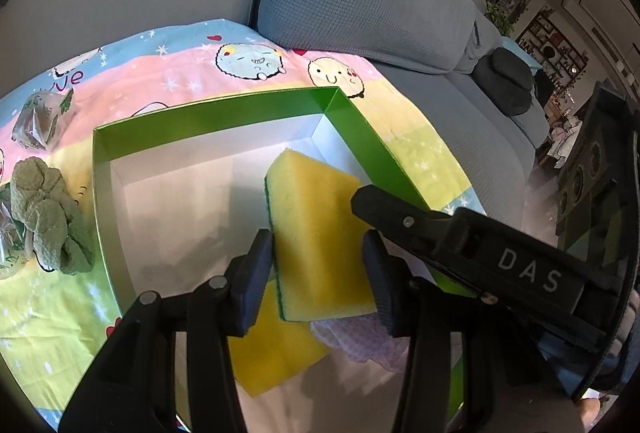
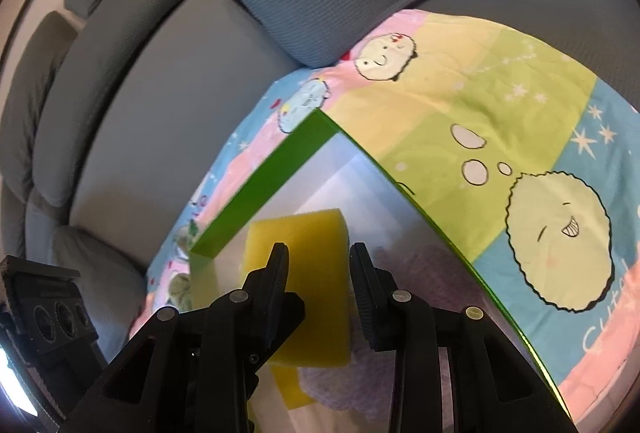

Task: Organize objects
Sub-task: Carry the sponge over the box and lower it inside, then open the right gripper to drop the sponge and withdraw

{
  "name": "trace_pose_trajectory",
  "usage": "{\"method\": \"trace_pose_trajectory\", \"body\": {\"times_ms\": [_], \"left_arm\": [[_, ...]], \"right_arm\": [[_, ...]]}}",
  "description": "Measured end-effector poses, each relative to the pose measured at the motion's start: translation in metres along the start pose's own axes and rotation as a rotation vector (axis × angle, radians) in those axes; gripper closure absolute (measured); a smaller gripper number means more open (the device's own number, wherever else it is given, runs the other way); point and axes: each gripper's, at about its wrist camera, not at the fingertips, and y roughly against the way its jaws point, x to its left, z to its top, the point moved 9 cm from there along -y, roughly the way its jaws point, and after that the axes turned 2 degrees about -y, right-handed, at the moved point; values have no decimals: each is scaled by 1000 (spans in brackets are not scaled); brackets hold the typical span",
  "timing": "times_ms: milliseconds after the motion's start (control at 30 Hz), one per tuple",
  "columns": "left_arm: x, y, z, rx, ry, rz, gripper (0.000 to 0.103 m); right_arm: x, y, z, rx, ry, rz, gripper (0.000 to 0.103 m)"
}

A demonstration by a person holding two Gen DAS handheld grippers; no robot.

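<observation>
**Lowering a sponge into the green box**

Left gripper (image 1: 318, 269) clasps a yellow scouring sponge (image 1: 316, 233) above the green box (image 1: 208, 121); the right gripper (image 2: 320, 289), jaws apart and empty, hovers at its 3 o'clock. A second sponge (image 1: 272, 353) already lies below. Next, probably: lower, release beside it.

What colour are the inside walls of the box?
Bright green, with a white floor. The box shows best in the left wrist view.
</observation>
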Motion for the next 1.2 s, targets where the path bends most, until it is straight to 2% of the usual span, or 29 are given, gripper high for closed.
{"method": "trace_pose_trajectory", "body": {"times_ms": [300,633,1000,1200], "left_arm": [[3,-11,-2,33,-10,31,58],[4,-13,-4,37,1,42,58],[2,19,1,-30,-15,31,58],[3,54,1,-93,-28,9,59]], "right_arm": [[-19,-9,-2,36,-68,-36,68],[-20,-11,-3,47,-69,-45,68],[-4,-2,-1,-21,-22,-41,68],[8,5,1,-58,6,-30,68]]}}
